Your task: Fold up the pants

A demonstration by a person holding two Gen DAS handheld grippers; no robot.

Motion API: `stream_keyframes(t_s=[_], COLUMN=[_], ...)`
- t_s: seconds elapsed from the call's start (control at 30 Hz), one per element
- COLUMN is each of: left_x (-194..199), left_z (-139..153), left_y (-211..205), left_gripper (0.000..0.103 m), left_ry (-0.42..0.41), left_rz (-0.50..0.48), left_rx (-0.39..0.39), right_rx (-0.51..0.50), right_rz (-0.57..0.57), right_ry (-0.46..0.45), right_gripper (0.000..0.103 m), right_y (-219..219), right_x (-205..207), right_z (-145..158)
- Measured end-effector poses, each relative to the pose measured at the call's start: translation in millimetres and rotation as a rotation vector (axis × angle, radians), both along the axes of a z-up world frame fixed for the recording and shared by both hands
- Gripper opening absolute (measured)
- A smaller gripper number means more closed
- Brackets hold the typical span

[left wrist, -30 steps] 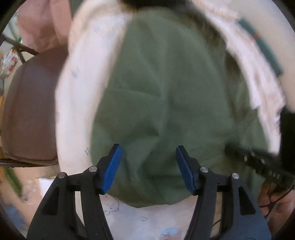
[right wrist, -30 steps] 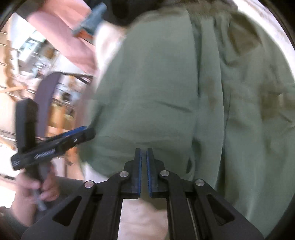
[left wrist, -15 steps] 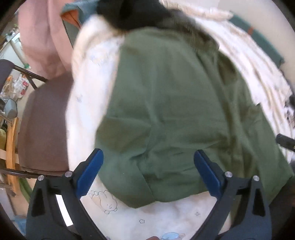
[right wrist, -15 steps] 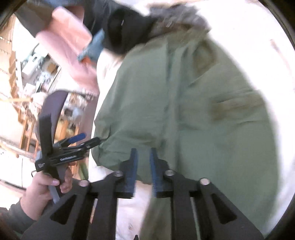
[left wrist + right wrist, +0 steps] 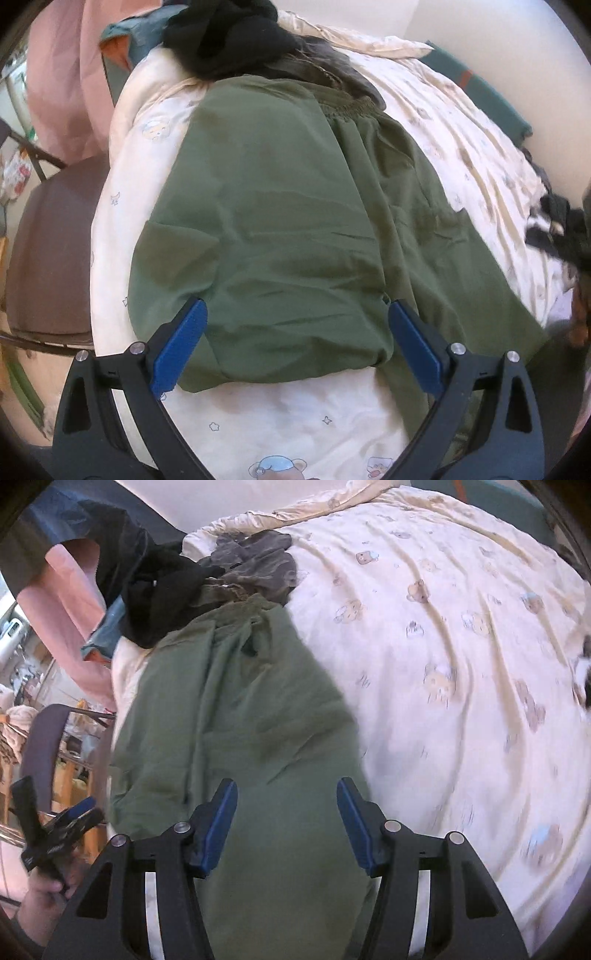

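A wide bed (image 5: 461,686) under a cream quilt printed with little bears fills the room's middle, and the green pants (image 5: 280,229) lie spread along its near left side, one layer already laid over another, waistband toward a heap of dark clothes (image 5: 229,33). They look light, limp and a bit slick; I'd pinch them at a hem corner or the elastic waistband, since the middle would just sag. The left gripper (image 5: 295,343) hangs released and wide above the folded edge, nothing pinched. The right gripper (image 5: 286,823) is opening over the cloth, empty too. Only the right view shows the person's hand (image 5: 44,897) carrying the other tool; only the left shows the gathered waistband (image 5: 347,109).
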State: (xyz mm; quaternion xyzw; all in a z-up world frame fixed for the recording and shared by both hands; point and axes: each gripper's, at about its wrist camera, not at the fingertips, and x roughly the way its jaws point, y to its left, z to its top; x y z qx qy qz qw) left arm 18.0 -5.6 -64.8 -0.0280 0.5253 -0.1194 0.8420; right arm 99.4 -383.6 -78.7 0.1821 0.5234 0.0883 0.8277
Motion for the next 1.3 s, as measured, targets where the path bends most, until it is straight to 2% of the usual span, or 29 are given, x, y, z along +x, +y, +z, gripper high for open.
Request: stream_keyframes(t_s=[0.17, 0.27, 0.37, 0.5, 0.53, 0.63, 0.8, 0.87, 0.97, 1.07, 1.13, 1.2, 1.27, 1.3], left_x=[1.8, 4.5, 7.2, 13.4, 14.6, 18.6, 34.6, 41.5, 56.2, 77.2, 94.9, 114.2, 128.7, 134.5], left_z=[-11.6, -20.0, -28.3, -34.5, -33.8, -30.8, -37.4, -39.1, -41.3, -46.0, -55.8, -68.2, -77.3, -80.0], left_y=[-7.5, -6.9, -7.5, -13.5, -16.2, -24.9, -48.9, -61.4, -86.4, -116.2, -139.7, -163.2, -181.7, -191.1], left_gripper=[0.097, 0.097, 0.097, 0.097, 0.097, 0.097, 0.097, 0.097, 0.097, 0.095, 0.087, 0.063, 0.049, 0.048], left_ry=[0.006, 0.025, 0.037, 0.054, 0.053, 0.044, 0.070, 0.074, 0.080, 0.095, 0.110, 0.134, 0.162, 0.170], left_rz=[-0.012, -0.016, -0.007, -0.009, -0.013, -0.023, -0.044, -0.056, -0.090, -0.138, -0.179, -0.215, -0.244, -0.256], left_rx=[0.038, 0.069, 0.107, 0.099, 0.087, 0.056, 0.017, 0.003, -0.019, -0.091, -0.103, -0.110, -0.135, -0.145], right_rx=[-0.046, -0.081, -0.103, -0.098, -0.109, -0.091, -0.109, -0.154, -0.097, -0.059, -0.046, -0.037, -0.026, -0.022], right_rz=[-0.066, 0.010, 0.046, 0.080, 0.084, 0.061, -0.040, -0.109, -0.137, -0.138, -0.140, -0.142, -0.145, -0.148], right_ry=[0.075, 0.150, 0.162, 0.128, 0.098, 0.014, -0.028, -0.026, 0.019, 0.048, 0.049, 0.051, 0.054, 0.055], right_gripper=[0.059, 0.056, 0.055, 0.008, 0.002, 0.002, 0.000, 0.000, 0.000, 0.000, 0.000, 0.000, 0.000, 0.000], right_y=[-24.8, -12.7, -2.9, 0.7, 1.0, -6.6, -29.8, -41.9, -54.3, -56.4, -56.4, -56.7, -58.3, -59.2], right_x=[51.4, 76.3, 90.4, 92.1, 88.4, 73.3, 65.8, 64.3, 66.8, 73.4, 74.6, 76.0, 75.2, 73.9], right_z=[-46.2, -78.0, -92.6, -88.5, -81.9, -60.9, -47.5, -46.4, -56.2, -65.6, -66.7, -67.7, -67.8, -67.5])
